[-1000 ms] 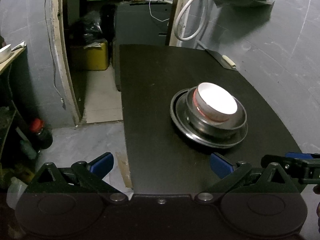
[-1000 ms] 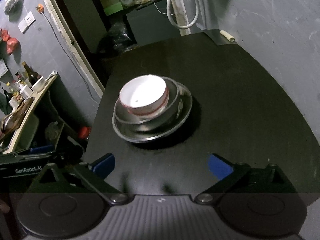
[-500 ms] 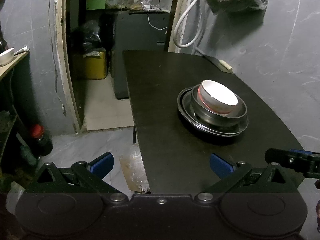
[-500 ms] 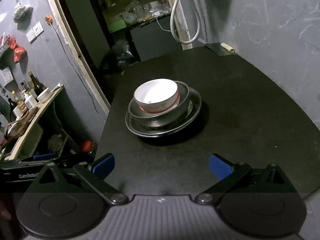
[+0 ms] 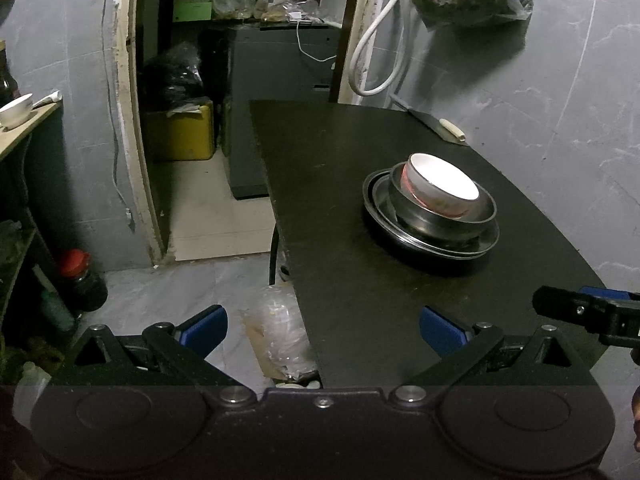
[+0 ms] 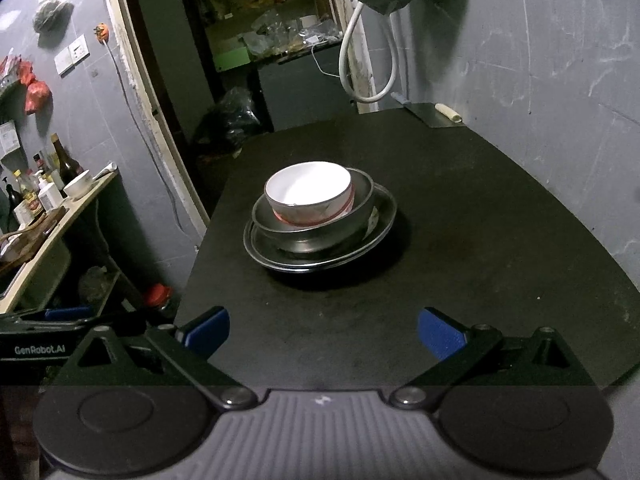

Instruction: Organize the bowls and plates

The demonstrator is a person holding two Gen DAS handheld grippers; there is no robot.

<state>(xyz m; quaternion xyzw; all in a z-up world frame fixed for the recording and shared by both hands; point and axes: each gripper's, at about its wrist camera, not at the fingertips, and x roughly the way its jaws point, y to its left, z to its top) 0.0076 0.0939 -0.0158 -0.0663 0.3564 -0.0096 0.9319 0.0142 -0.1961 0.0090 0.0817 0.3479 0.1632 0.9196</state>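
Observation:
A white bowl (image 5: 442, 184) (image 6: 308, 192) with a red band sits inside a steel bowl (image 5: 440, 220) (image 6: 360, 200), which rests on stacked steel plates (image 5: 378, 204) (image 6: 384, 216) on the black table (image 5: 340, 160) (image 6: 500, 240). My left gripper (image 5: 322, 328) is open and empty, held off the table's near left corner, well short of the stack. My right gripper (image 6: 322, 330) is open and empty above the table's near edge, apart from the stack. The right gripper's tip shows in the left wrist view (image 5: 580, 310).
A knife (image 5: 436, 124) (image 6: 436, 114) lies at the table's far right by the wall. A doorway (image 5: 192, 160) opens to the left. A red-capped bottle (image 5: 82, 280) stands on the floor. A side shelf (image 6: 52, 224) holds bottles and a white bowl (image 6: 78, 190).
Both grippers have drawn back and away from the stack, which now looks smaller and farther. Both stay open. The stack has not moved.

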